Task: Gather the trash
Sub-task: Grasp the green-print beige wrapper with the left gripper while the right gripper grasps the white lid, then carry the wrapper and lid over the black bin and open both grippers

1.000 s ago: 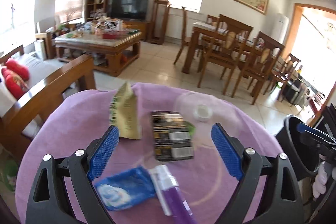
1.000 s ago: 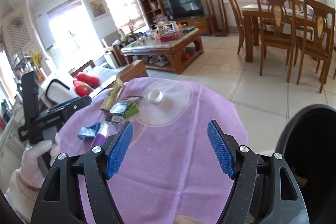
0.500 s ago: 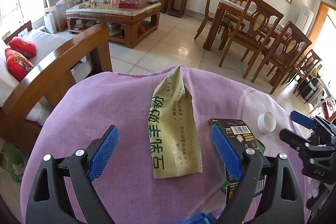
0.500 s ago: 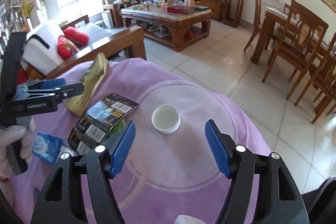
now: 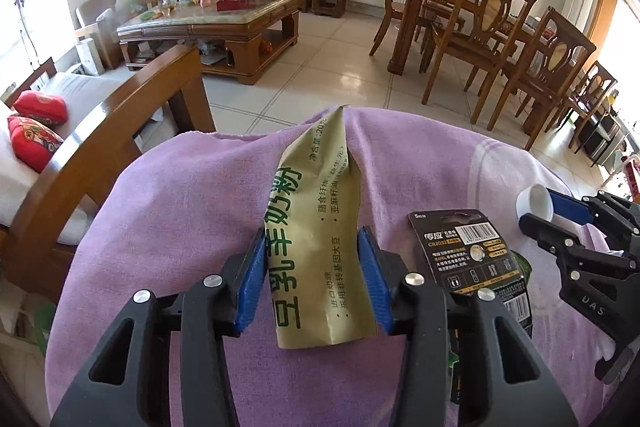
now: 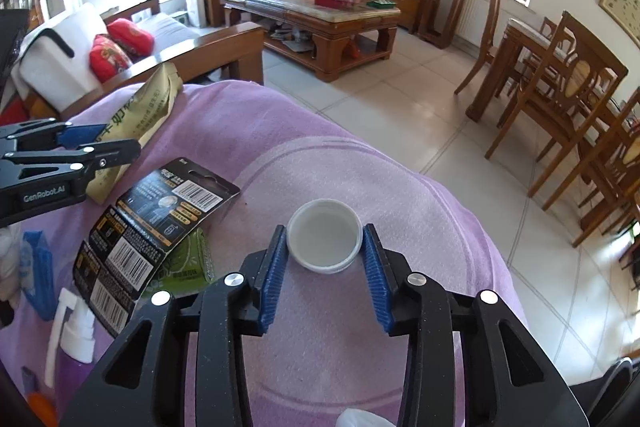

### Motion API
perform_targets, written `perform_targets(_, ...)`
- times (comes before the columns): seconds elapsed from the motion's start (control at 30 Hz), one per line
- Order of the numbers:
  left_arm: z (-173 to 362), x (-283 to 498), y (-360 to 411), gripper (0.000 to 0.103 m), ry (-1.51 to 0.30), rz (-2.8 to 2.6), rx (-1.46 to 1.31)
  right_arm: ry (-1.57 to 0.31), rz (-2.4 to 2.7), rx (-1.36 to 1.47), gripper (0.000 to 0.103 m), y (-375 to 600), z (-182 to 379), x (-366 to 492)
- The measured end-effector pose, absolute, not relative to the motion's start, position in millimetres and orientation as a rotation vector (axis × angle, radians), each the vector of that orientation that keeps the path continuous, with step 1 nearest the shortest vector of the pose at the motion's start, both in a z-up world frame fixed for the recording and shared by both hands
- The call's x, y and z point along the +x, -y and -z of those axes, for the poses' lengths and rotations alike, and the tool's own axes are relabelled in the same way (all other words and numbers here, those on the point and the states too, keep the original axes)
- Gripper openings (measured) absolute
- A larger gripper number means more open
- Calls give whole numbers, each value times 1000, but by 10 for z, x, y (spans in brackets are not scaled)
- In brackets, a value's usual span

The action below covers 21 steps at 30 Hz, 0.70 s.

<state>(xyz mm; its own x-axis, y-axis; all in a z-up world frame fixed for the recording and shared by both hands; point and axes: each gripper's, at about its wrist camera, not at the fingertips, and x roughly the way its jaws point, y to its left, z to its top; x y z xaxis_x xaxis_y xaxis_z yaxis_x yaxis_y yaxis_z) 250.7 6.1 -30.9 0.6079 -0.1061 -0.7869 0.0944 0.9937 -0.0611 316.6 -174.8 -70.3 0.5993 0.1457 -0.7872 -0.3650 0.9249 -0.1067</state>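
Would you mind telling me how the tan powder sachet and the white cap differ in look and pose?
The tan powder sachet is long, flat and printed with green characters; the white cap is small, round and plain. The sachet's far end lifts off the purple cloth; the cap sits flat, open side up. Each lies between closing blue pads.

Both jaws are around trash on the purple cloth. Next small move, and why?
Probably finish closing both, then lift. The left gripper straddles the tan sachet, the right gripper brackets the white cap; both sets of jaws are closing, with pads at each item's sides. Both items lie on the purple cloth, so lifting early risks a slip.
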Motion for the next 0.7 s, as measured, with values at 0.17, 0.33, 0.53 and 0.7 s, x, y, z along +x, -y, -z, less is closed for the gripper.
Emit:
perform_targets(0.17, 319, 2453, -173, 6, -903, 138, -72, -904, -328, -240, 37, 1820, 712, 3048)
perform_targets(0.33, 154, 2246, -258, 6, -823, 163, -105, -892, -362, -179, 37, 1963, 548, 2834)
perform_targets(0.53, -144, 1893, -210, 6, -720, 208, -132, -831, -421, -89, 37, 2212, 153, 2422)
perform_targets(0.7, -395, 1545, 107, 6, -645, 274, -108, -756, -463, -24, 37, 2474, -152, 1929)
